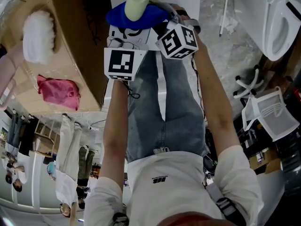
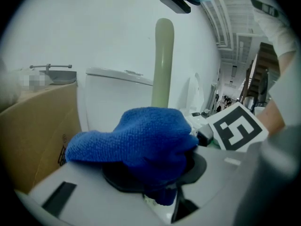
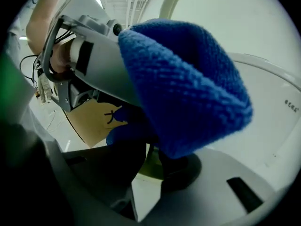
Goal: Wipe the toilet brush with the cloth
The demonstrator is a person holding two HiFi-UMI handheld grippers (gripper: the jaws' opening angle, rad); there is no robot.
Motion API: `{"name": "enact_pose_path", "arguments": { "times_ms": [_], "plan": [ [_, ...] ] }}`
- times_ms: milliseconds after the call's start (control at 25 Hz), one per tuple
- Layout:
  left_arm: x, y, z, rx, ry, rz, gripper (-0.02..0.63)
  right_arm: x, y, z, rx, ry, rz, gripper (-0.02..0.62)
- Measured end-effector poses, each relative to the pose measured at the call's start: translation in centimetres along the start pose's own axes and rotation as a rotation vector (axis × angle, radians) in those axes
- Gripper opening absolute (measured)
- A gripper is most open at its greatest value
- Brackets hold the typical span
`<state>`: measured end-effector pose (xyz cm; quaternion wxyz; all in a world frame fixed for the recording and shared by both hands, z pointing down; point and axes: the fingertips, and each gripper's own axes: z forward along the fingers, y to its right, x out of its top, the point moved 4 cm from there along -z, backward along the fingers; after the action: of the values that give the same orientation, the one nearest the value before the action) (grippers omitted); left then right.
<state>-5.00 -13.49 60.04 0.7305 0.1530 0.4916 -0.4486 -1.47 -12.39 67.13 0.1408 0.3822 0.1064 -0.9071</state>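
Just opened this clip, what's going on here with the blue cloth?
A person holds a gripper in each hand. The left gripper has its fingers shut on a bunched blue cloth, right at the pale green handle of the toilet brush, which rises upright before a white toilet. The right gripper appears to clamp that handle just below the cloth. Wiping seems under way.

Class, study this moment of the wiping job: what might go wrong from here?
1. The cloth, bunched in the left claw, may only slide along one side of the brush and miss the rest.
2. The cloth also hangs in front of the right claw, so its hold on the brush cannot be checked. The brush might slip or tilt.
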Motion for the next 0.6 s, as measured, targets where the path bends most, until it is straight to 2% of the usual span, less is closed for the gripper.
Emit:
{"name": "enact_pose_path", "arguments": {
  "times_ms": [200,600],
  "plan": [
    [0.4,-0.1,0.2,0.004,-0.017,0.037,0.120,0.0,0.0,0.1,-0.007,0.000,-0.016,0.077],
    [2.8,0.1,-1.3,-0.004,-0.027,0.085,0.121,0.0,-0.2,0.2,-0.006,-0.023,-0.032,0.075]
  ]
}}
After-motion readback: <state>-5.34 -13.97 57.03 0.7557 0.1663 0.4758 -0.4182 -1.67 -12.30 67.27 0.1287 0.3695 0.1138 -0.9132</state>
